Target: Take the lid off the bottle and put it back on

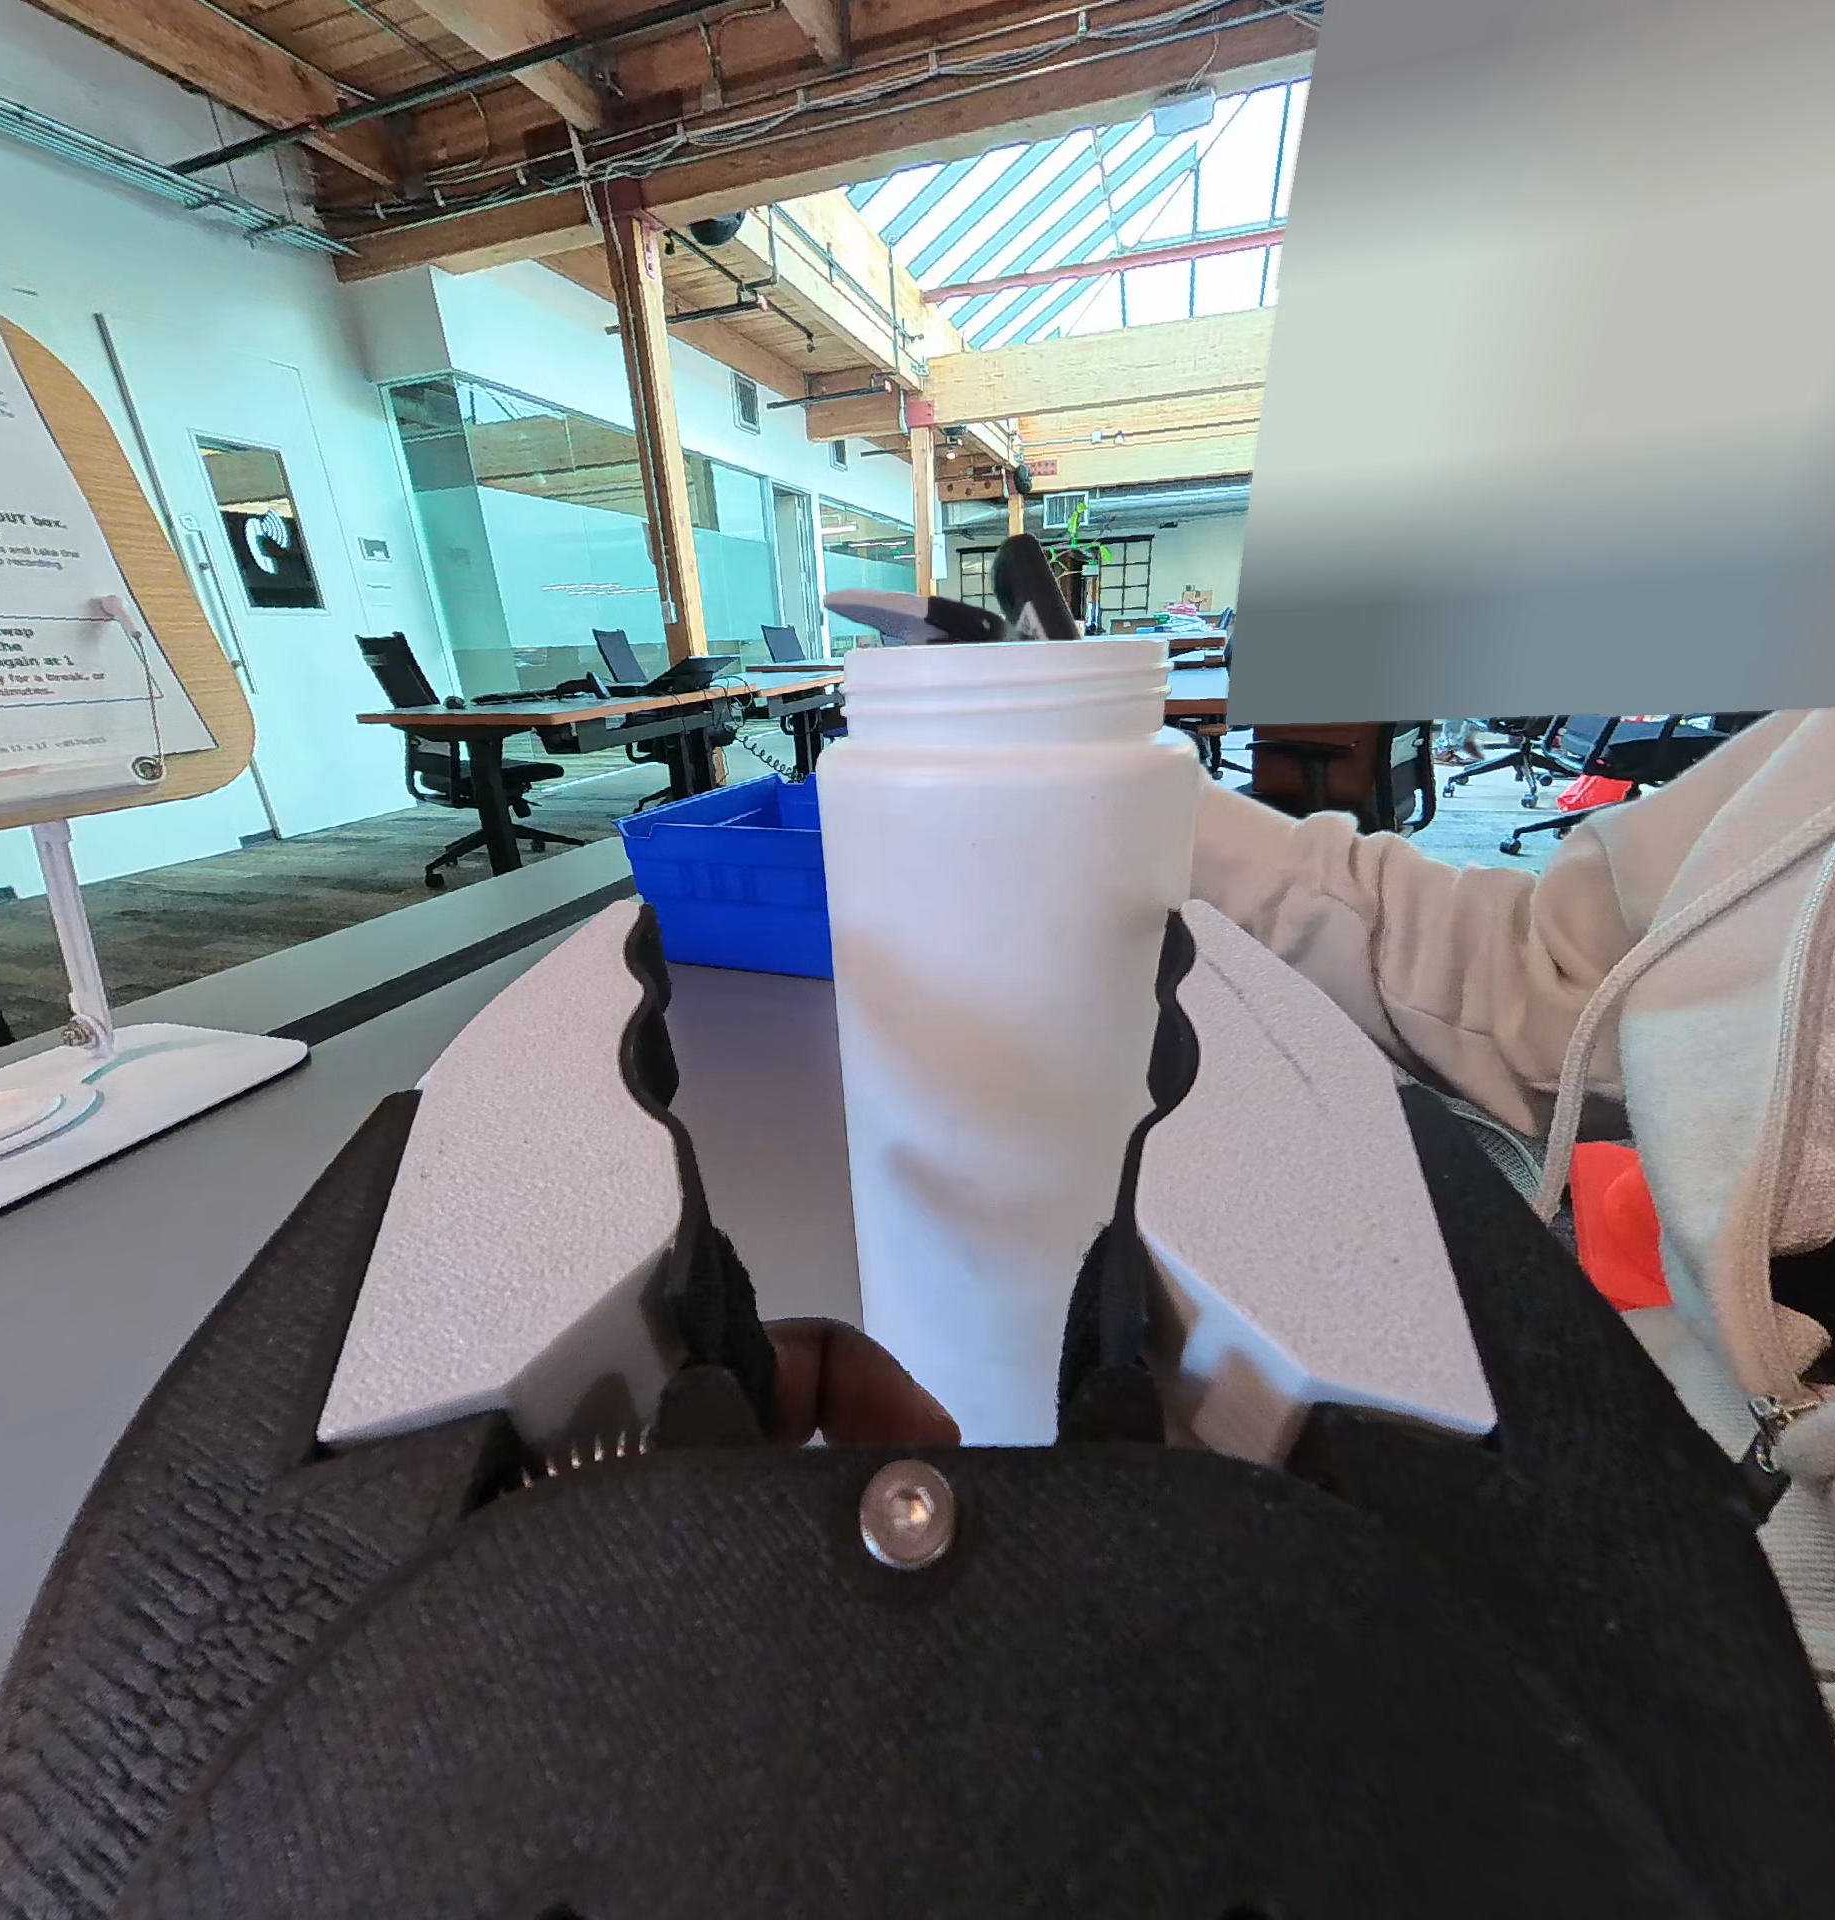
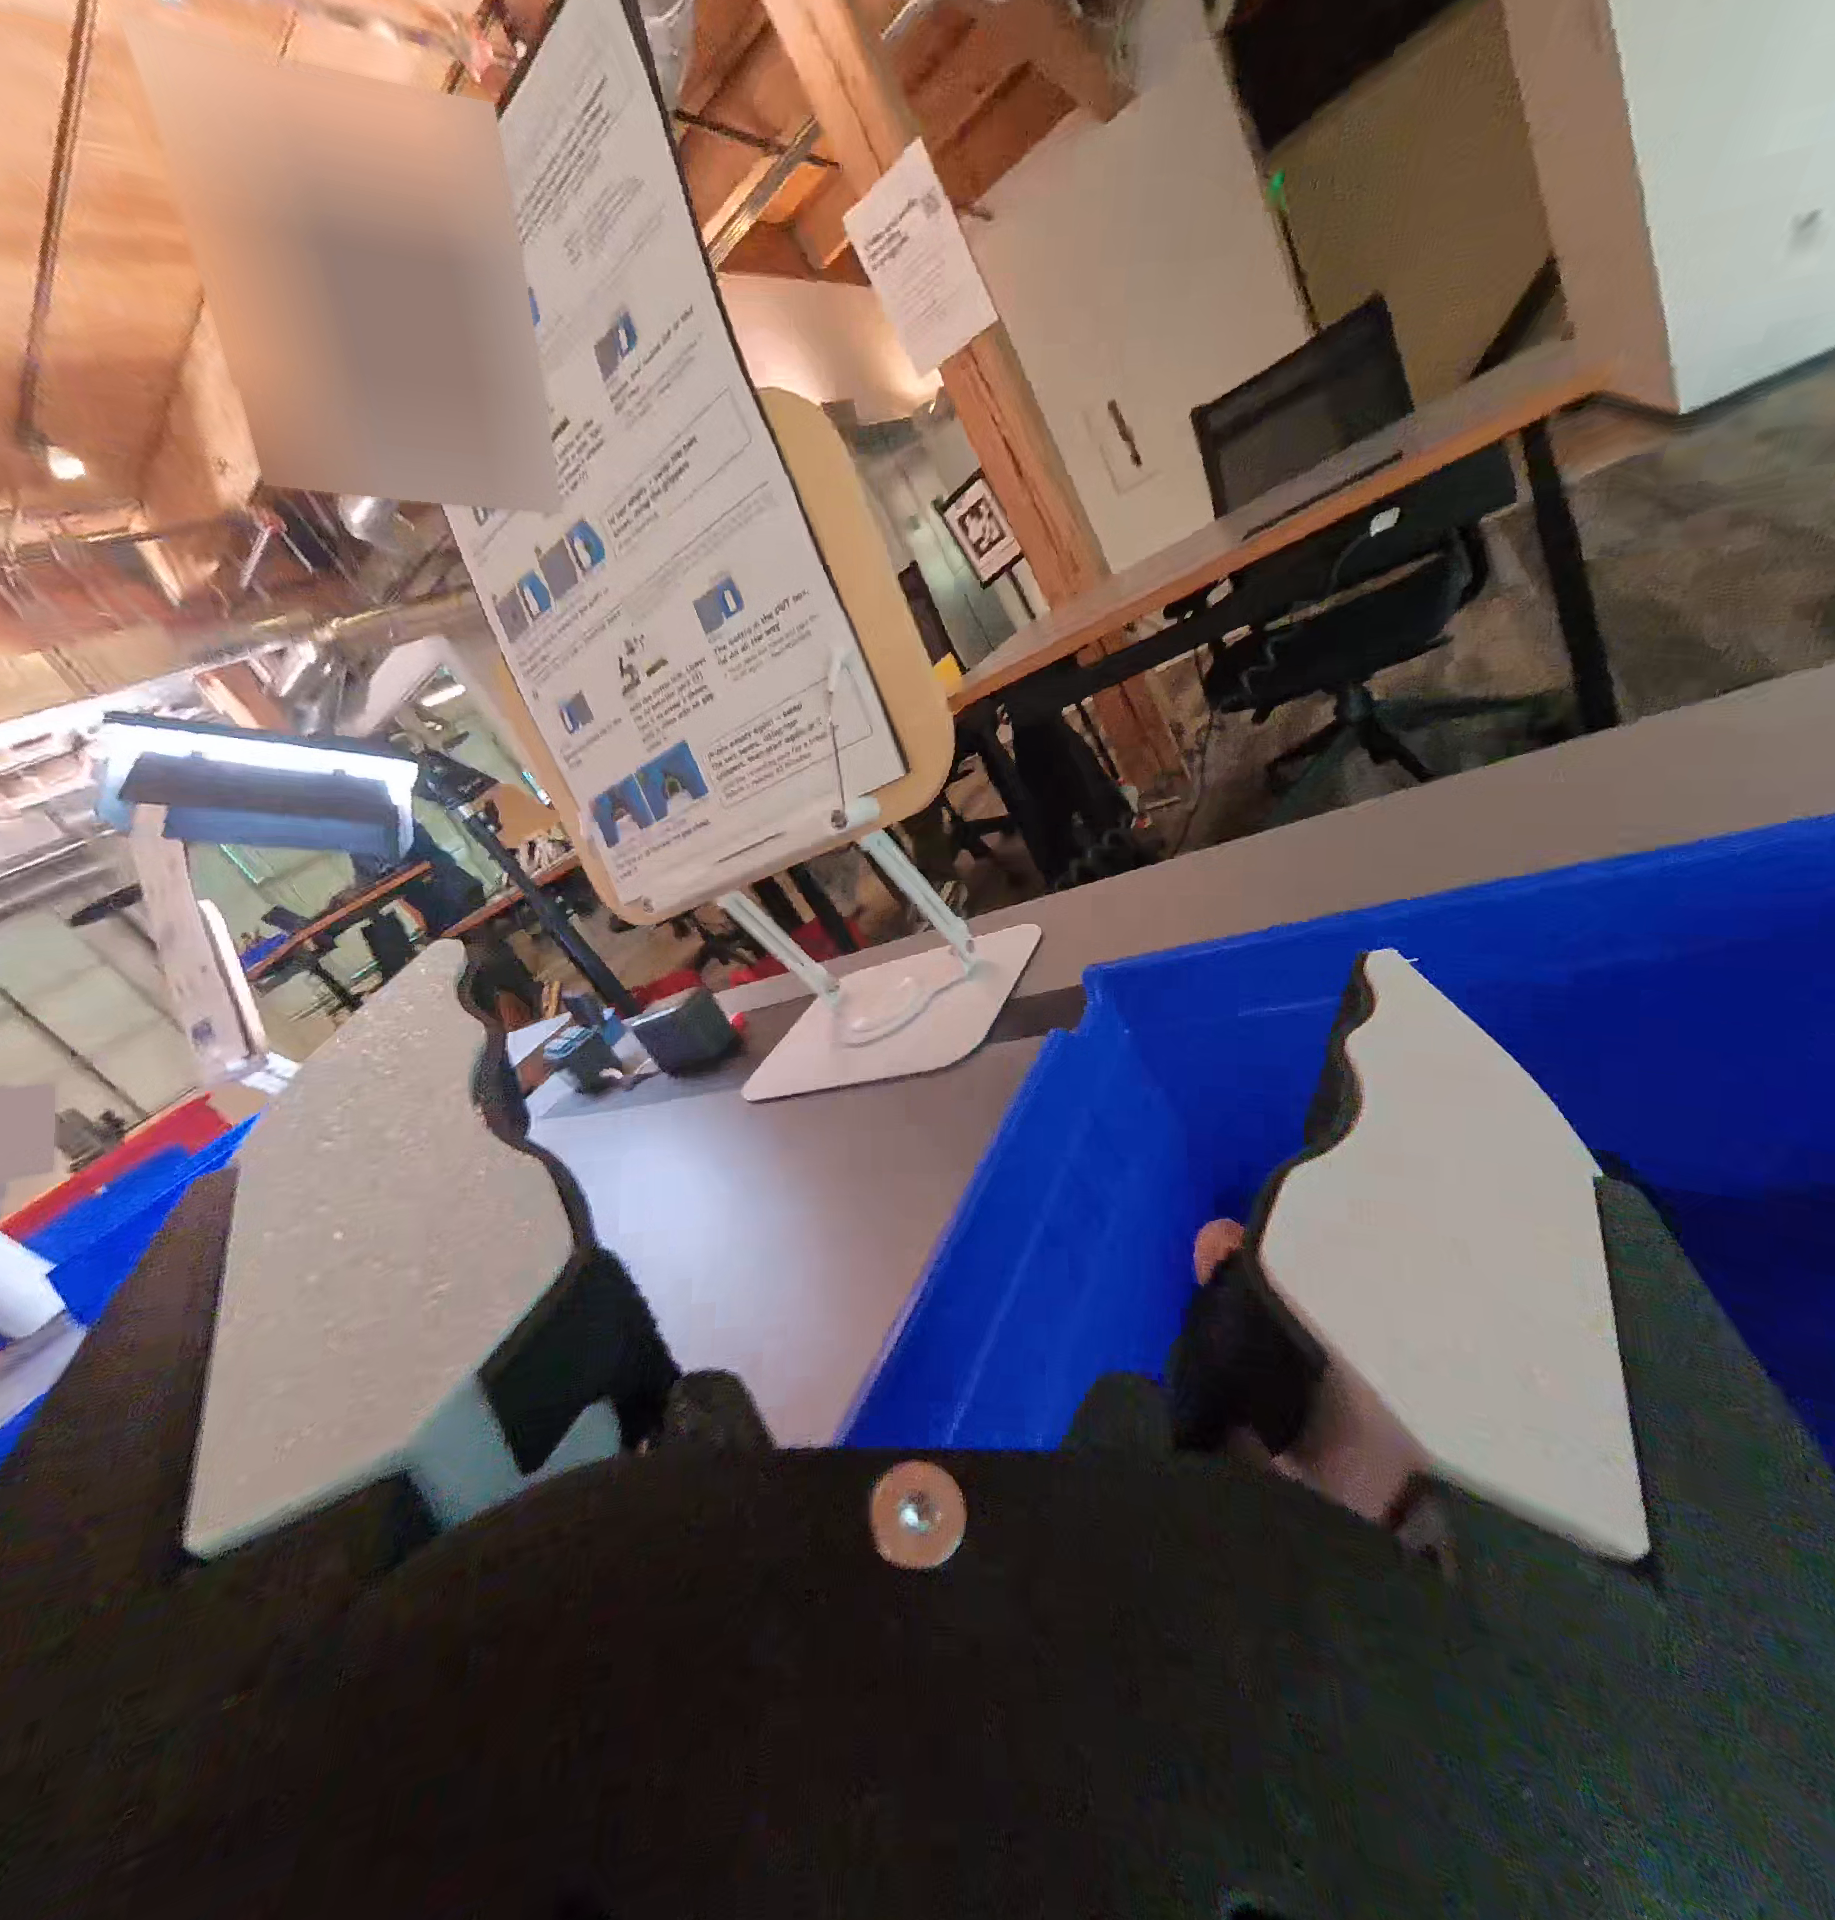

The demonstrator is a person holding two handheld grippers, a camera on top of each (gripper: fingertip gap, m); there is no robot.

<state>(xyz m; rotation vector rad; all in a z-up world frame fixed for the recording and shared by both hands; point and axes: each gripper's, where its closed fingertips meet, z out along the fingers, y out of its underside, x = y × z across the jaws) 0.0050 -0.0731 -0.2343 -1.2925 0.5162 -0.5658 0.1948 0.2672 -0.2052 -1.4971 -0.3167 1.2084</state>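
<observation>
The white bottle (image 1: pixel 1006 997) is seen upright on the grey table (image 1: pixel 165 1299), its threaded neck bare and the lid off. It stands between the fingers of the left tongs (image 1: pixel 913 997), off-centre: the right-hand pad lies against its side, while a clear gap is left at the other finger, so these tongs are parted and the bottle is not clamped. The lid itself is not seen in either view. The right tongs (image 2: pixel 913 1049) are spread wide with nothing between them, held low over the near corner of a blue bin (image 2: pixel 1048 1247); the picture is tilted and blurred.

The step in hand is judged to be the return of the lid. It would be done well if the bottle were first centred and pinched firmly low on its body, so that it cannot spin or tip; the lid should then be brought down level over the neck and turned only once the threads are felt to catch. A slanted start is likely to cross the threads.

Behind the bottle the blue bin is set on the table, and a cream sleeve (image 1: pixel 1412 935) reaches past it. A stand with an instruction sheet (image 2: pixel 684 582) is placed on the table's far side. Beyond lie an open office with desks, black chairs, timber beams and a skylight.
</observation>
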